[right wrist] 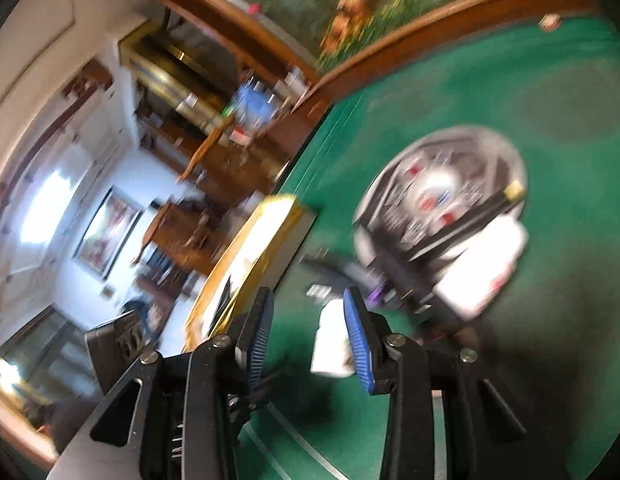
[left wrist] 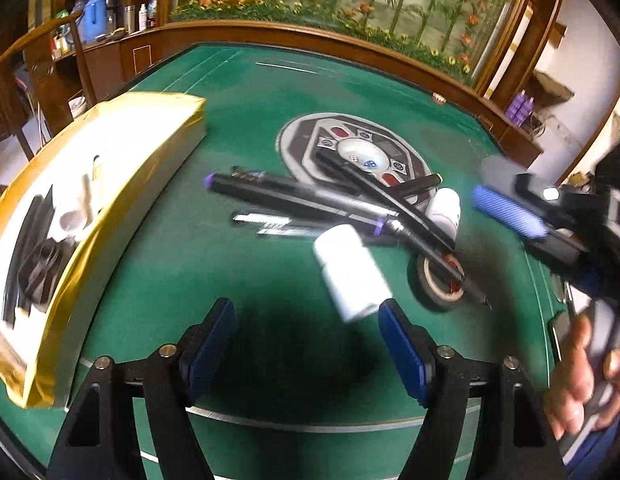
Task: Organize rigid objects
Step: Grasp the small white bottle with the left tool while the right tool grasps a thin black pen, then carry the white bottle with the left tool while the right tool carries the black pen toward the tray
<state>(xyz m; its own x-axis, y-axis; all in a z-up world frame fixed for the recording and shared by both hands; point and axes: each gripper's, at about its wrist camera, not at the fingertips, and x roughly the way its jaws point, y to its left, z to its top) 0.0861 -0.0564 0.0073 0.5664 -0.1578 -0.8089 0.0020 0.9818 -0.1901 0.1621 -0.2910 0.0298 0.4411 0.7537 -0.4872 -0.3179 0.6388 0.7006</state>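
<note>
From the left wrist view we see the left gripper [left wrist: 307, 344] with jaws spread and empty over the green table [left wrist: 237, 264], a white bottle [left wrist: 352, 276] lying just beyond them, beside black pens [left wrist: 293, 196] and a tape roll [left wrist: 438, 280]. That view alone shows the gold-edged box [left wrist: 109, 184] holding black and white items inside. The blurred right wrist view shows our right gripper [right wrist: 310, 334], jaws parted and unclenched, the bottle [right wrist: 330, 344] just behind one finger.

Floral mural [left wrist: 350, 4] behind wooden rail; wooden chair [left wrist: 49, 60] left; white walls.
</note>
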